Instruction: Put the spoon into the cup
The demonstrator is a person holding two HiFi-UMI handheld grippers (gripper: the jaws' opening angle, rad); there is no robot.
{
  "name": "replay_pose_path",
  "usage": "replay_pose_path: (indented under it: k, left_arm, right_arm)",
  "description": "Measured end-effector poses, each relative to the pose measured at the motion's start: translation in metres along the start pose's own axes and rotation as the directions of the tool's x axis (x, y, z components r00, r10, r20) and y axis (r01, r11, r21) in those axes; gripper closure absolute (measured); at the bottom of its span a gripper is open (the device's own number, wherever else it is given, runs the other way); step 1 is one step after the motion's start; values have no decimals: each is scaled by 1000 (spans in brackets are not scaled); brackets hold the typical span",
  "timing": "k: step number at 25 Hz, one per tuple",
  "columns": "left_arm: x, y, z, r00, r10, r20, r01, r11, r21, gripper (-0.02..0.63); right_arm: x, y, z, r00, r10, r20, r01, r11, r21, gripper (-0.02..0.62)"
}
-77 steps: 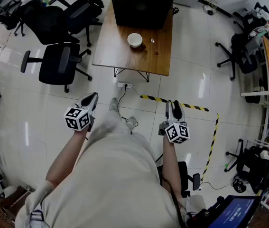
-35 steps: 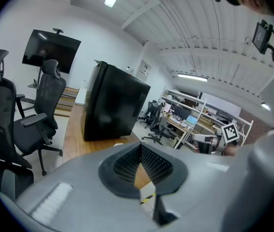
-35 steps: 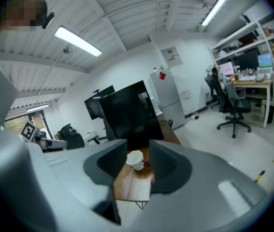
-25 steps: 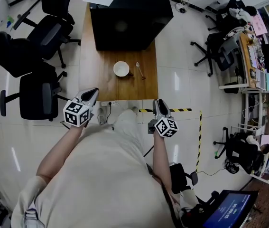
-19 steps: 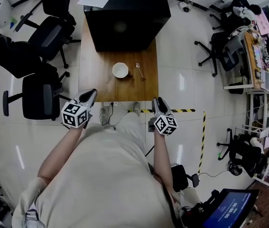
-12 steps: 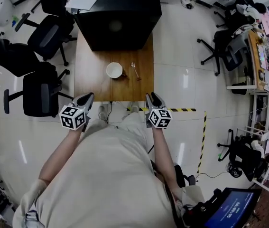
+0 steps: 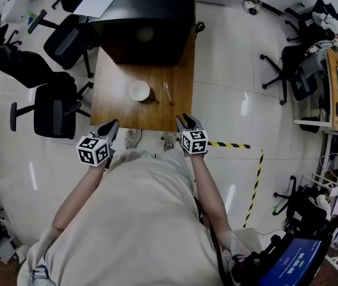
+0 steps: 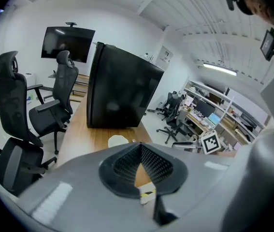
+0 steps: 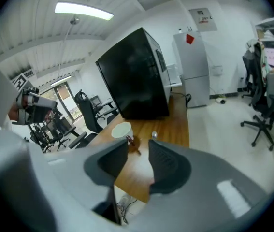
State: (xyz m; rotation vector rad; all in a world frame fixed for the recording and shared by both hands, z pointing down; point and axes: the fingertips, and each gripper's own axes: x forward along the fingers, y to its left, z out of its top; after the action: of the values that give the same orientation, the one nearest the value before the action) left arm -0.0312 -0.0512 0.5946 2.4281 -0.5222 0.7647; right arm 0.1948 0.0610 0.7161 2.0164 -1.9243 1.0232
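Now the spoon (image 7: 167,93) lies on the wooden table (image 7: 114,103) just right of the white cup (image 7: 139,90); the left gripper (image 7: 112,124) has its jaws together, the right gripper (image 7: 184,118) apart, both empty

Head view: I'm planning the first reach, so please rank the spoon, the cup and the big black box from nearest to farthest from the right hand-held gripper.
1. Spoon, on the wooden table, just ahead of the right hand-held gripper.
2. Cup, to the left of the spoon.
3. Black box, at the table's far end.
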Motion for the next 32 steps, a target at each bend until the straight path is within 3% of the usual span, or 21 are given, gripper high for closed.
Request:
replay_pose_path:
  k: [4,8,12,15,22,26,32]
  left_arm:
    - [8,-10,-5,999,50,-3,-50,998,-31,606]
    - [9,-10,-8,995,96,8,-95,994,-58,606]
    - [8,4,-6,995,97,16,-95,992,-81,606]
    - [13,17,5,998,67,18,-66,996,-52,606]
    - [27,55,24,999,39,17,-39,999,1,606]
    - [28,67,35,1000,30,11,-30,999,39,606]
    - [20,80,34,999,51,-1,-51,998,29,606]
  right_arm:
    - [15,-4,-6,997,75,-29,-77,995,-64,460]
    - [32,-14,-14,992,93,-84,-101,990,-94,459]
    - [44,-25,-19,993,42,-106,-57,989,-139,459]
    - [57,-33,-13,993,-8,-119,-14,983,-184,456]
    - [100,-30,-47,958,-65,-280,-17,960,-281,442]
    - [123,-32,-65,936,-105,-337,3,957,-289,442]
    - [141,-48,-81,908,-167,-385,75,967,-242,442]
